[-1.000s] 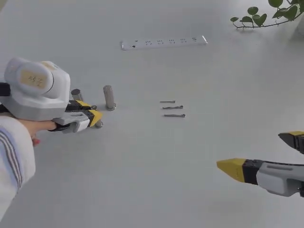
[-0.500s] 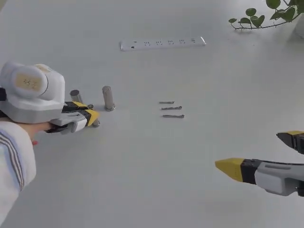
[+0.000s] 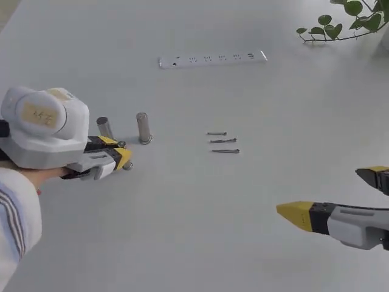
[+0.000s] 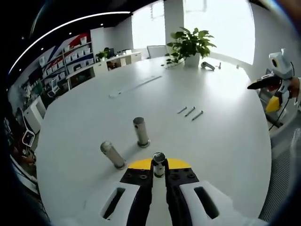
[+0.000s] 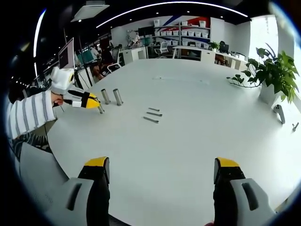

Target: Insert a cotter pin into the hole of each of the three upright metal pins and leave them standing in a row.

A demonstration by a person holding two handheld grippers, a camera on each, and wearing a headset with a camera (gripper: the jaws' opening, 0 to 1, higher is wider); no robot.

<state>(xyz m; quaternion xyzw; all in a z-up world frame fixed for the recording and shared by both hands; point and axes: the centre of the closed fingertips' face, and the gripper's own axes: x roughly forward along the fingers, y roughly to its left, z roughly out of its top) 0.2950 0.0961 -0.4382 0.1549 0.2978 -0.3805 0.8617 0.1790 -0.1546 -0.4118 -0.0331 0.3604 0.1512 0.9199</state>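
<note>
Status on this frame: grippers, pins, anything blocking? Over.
Left gripper shut on nearest metal pin. Right gripper open, empty. Two other pins upright; three cotter pins lying loose. Nothing between right gripper and cotter pins.

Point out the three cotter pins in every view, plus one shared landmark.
Head view: the cotter pins lie near the centre, right of the upright metal pins.
Left gripper view: cotter pins right of centre, beyond the jaws.
Right gripper view: cotter pins at the centre.
Shared landmark: the potted plant.
</note>
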